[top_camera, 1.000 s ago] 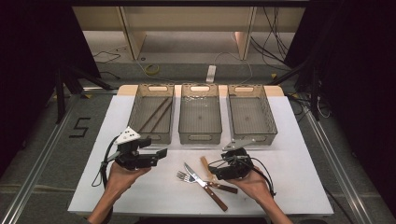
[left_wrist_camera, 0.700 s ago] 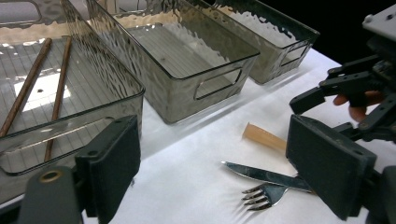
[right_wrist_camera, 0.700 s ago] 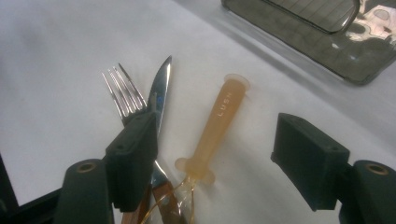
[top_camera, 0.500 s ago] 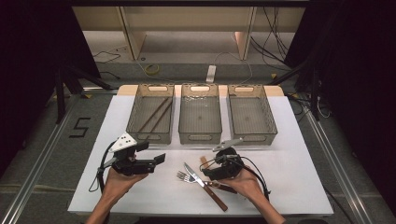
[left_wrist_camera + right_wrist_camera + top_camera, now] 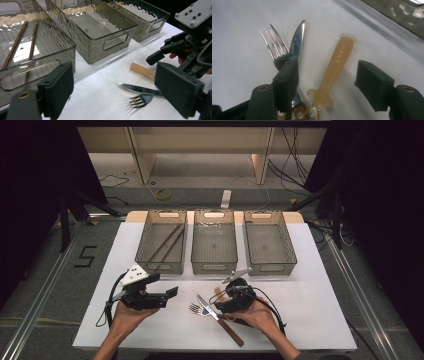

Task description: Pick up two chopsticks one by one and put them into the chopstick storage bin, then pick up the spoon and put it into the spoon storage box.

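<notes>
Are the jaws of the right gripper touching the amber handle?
Apart. In the right gripper view, the amber handle lies between the open jaws of the right gripper, with bare white table showing on both sides of it.

Your right gripper (image 5: 325,82) hangs over the white worktop (image 5: 237,37), jaws closing around the amber handle (image 5: 334,67) without touching it, beside the fork (image 5: 274,42) and knife (image 5: 297,42).

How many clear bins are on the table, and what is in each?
3, in a row at the table's far side. The left bin holds two brown sticks; the middle bin and the right bin look empty.
</notes>
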The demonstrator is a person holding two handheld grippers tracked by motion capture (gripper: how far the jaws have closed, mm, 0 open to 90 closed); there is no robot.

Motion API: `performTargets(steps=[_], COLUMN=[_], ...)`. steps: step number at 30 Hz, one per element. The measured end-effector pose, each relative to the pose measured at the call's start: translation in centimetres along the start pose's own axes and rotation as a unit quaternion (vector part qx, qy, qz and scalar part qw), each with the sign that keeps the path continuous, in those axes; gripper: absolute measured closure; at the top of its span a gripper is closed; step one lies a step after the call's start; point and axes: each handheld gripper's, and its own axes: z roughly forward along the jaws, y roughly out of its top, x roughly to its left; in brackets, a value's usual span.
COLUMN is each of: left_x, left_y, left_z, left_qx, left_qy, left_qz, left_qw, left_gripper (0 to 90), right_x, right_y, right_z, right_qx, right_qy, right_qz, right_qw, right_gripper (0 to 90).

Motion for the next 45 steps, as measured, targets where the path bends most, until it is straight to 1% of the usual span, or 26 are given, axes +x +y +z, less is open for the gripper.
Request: performTargets(steps=[2, 4, 7, 10, 13, 18, 20, 23, 25, 29, 32, 33, 36, 42, 45], left_x=[-0.1, -0.2, -0.3, -0.3, -0.4, -0.5, -0.7, -0.9, -0.9, -0.9, -1.0, -1.0, -1.0, -0.9, -0.8], left_y=[0.0, 0.0, 0.1, 0.1, 0.1, 0.0, 0.0, 0.0, 0.0, 0.0, 0.0, 0.0, -0.1, -0.1, -0.1], left_z=[0.0, 0.0, 0.0, 0.0, 0.1, 0.1, 0.1, 0.1, 0.1, 0.1, 0.2, 0.2, 0.2, 0.1, 0.1], left_qx=[0.000, -0.001, -0.005, -0.004, -0.003, -0.001, 0.001, 0.001, 0.003, 0.005, 0.005, 0.006, 0.008, 0.005, 0.003], left_qy=[-0.002, -0.002, -0.003, -0.002, -0.002, -0.002, 0.000, 0.001, 0.004, 0.003, 0.004, 0.003, 0.004, 0.005, 0.006], left_qz=[0.004, 0.007, 0.008, 0.006, 0.005, 0.011, 0.018, 0.023, 0.026, 0.028, 0.032, 0.032, 0.032, 0.029, 0.029], left_qw=[1.0000, 1.0000, 0.9999, 1.0000, 1.0000, 0.9999, 0.9998, 0.9997, 0.9997, 0.9996, 0.9995, 0.9995, 0.9994, 0.9995, 0.9996], left_gripper=[15.5, 15.6, 15.6, 15.5, 15.6, 15.6, 15.6, 15.6, 15.6, 15.6, 15.6, 15.6, 15.6, 15.6, 15.6], right_x=[0.0, 0.0, -0.3, -0.5, -0.5, -0.6, -0.4, -0.3, -0.2, -0.3, -0.2, -0.2, -0.2, -0.2, -0.4], right_y=[0.0, 0.1, 0.1, 0.1, 0.1, 0.2, 0.3, 0.3, 0.4, 0.4, 0.3, 0.3, 0.3, 0.4, 0.5], right_z=[0.2, 0.4, 0.6, 0.9, 1.2, 1.2, 1.2, 1.2, 1.2, 1.2, 1.1, 1.1, 1.1, 1.0, 0.9], right_qx=[0.006, 0.011, 0.015, 0.023, 0.029, 0.033, 0.038, 0.041, 0.042, 0.043, 0.043, 0.044, 0.043, 0.048, 0.049], right_qy=[-0.008, -0.014, -0.017, -0.015, -0.018, -0.021, -0.029, -0.043, -0.046, -0.054, -0.055, -0.056, -0.053, -0.053, -0.049], right_qz=[-0.003, 0.001, -0.001, 0.003, -0.003, -0.007, -0.012, -0.026, -0.028, -0.032, -0.040, -0.037, -0.037, -0.046, -0.047], right_qw=[0.9999, 0.9998, 0.9997, 0.9996, 0.9994, 0.9992, 0.9988, 0.9979, 0.9977, 0.9971, 0.9967, 0.9968, 0.9970, 0.9964, 0.9965], right_gripper=[37.9, 39.5, 41.9, 43.2, 44.8, 49.2, 51.9, 57.9, 59.9, 66.2, 72.9, 73.7, 75.3, 76.4, 76.7])
